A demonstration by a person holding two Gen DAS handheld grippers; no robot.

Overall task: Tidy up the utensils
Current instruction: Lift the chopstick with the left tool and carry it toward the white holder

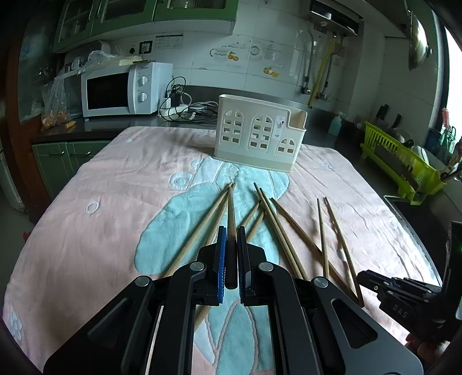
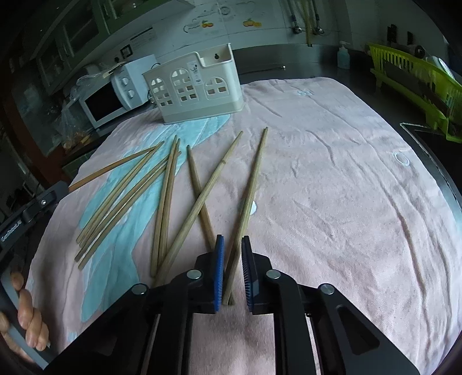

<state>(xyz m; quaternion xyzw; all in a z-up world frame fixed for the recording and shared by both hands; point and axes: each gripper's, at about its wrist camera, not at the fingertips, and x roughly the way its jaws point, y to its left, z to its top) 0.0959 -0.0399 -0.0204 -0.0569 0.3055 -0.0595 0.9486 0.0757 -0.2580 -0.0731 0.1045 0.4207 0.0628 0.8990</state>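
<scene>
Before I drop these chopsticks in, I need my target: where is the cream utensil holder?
The utensil holder stands upright at the far edge of the pink blanket, beyond the scattered chopsticks, with the microwave behind-left.

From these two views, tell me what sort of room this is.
Almost certainly a home kitchen. A white microwave sits on the dark counter under green wall cabinets, a green dish rack stands by the window, and wooden chopsticks lie beside a cream utensil holder.
</scene>
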